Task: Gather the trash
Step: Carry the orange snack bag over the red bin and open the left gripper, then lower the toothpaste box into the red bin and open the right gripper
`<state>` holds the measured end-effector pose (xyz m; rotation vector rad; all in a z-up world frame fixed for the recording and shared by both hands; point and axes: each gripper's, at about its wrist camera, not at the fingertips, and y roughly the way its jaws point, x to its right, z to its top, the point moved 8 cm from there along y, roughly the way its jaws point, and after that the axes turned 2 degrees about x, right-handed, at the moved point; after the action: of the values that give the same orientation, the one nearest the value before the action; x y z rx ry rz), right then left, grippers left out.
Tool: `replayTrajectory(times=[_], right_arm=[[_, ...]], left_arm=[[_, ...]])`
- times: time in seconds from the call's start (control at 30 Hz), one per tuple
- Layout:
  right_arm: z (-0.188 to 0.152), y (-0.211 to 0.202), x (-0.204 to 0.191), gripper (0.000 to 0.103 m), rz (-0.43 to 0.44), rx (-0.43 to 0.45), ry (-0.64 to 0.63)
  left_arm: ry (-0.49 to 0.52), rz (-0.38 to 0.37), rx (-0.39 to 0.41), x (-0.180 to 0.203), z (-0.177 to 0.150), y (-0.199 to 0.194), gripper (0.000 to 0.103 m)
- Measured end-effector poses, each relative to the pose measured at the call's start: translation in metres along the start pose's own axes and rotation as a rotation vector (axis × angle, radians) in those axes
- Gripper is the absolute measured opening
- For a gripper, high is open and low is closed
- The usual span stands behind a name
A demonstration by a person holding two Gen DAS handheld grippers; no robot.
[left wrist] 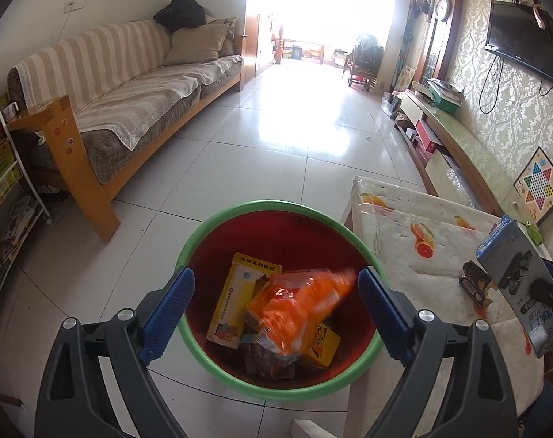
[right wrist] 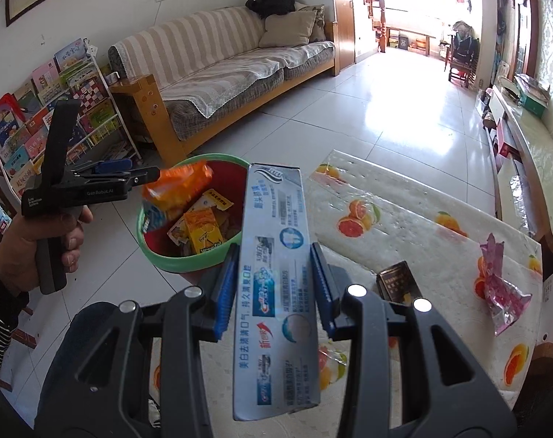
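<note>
A green-rimmed red bin (left wrist: 276,207) stands on the floor beside the table and holds yellow boxes (left wrist: 236,299) and other wrappers. My left gripper (left wrist: 276,306) is open above the bin; a blurred orange packet (left wrist: 302,303) is in mid-air below it, over the bin. In the right wrist view the left gripper (right wrist: 156,172) shows beside the orange packet (right wrist: 178,188) above the bin (right wrist: 159,255). My right gripper (right wrist: 274,284) is shut on a long blue-grey toothpaste box (right wrist: 276,273), held above the table; the box also shows in the left wrist view (left wrist: 514,266).
The table (right wrist: 404,219) has a fruit-print cover. On it lie a dark small box (right wrist: 399,281) and a pink wrapper (right wrist: 501,284). A sofa (left wrist: 130,102) stands to the left, a bookshelf (right wrist: 50,109) behind the bin, a TV bench (left wrist: 459,138) along the right wall.
</note>
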<state>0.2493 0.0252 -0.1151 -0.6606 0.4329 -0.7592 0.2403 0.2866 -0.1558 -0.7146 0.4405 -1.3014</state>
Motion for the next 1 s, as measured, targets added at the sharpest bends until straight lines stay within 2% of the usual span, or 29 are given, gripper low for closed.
replayTrajectory(times=[0.2, 0.43, 0.7, 0.73, 0.77, 0.8, 0.83, 1.0], right_arm=[[0.02, 0.031, -0.03, 0.037, 0.036, -0.006, -0.052], [0.046, 0.086, -0.071, 0.037, 0.075, -0.025, -0.113], [0.06, 0.134, -0.106, 0.039, 0.083, -0.059, -0.186], [0.061, 0.139, -0.109, 0.041, 0.083, -0.069, -0.192], [0.061, 0.142, -0.11, 0.048, 0.077, -0.074, -0.198], [0.061, 0.142, -0.11, 0.065, 0.063, -0.071, -0.203], [0.062, 0.14, -0.109, 0.075, 0.057, -0.061, -0.199], [0.061, 0.12, -0.098, 0.086, 0.051, -0.033, -0.17]], left_arm=[[-0.049, 0.023, 0.011, -0.025, -0.013, -0.018, 0.093], [-0.101, 0.044, 0.022, -0.052, -0.028, -0.038, 0.093], [-0.107, 0.049, 0.023, -0.063, -0.036, -0.05, 0.093], [-0.107, 0.051, 0.024, -0.064, -0.037, -0.051, 0.093], [-0.107, 0.052, 0.026, -0.064, -0.037, -0.052, 0.093], [-0.108, 0.052, 0.026, -0.063, -0.037, -0.053, 0.093], [-0.109, 0.05, 0.027, -0.063, -0.037, -0.053, 0.093], [-0.097, 0.035, 0.025, -0.05, -0.037, -0.05, 0.094]])
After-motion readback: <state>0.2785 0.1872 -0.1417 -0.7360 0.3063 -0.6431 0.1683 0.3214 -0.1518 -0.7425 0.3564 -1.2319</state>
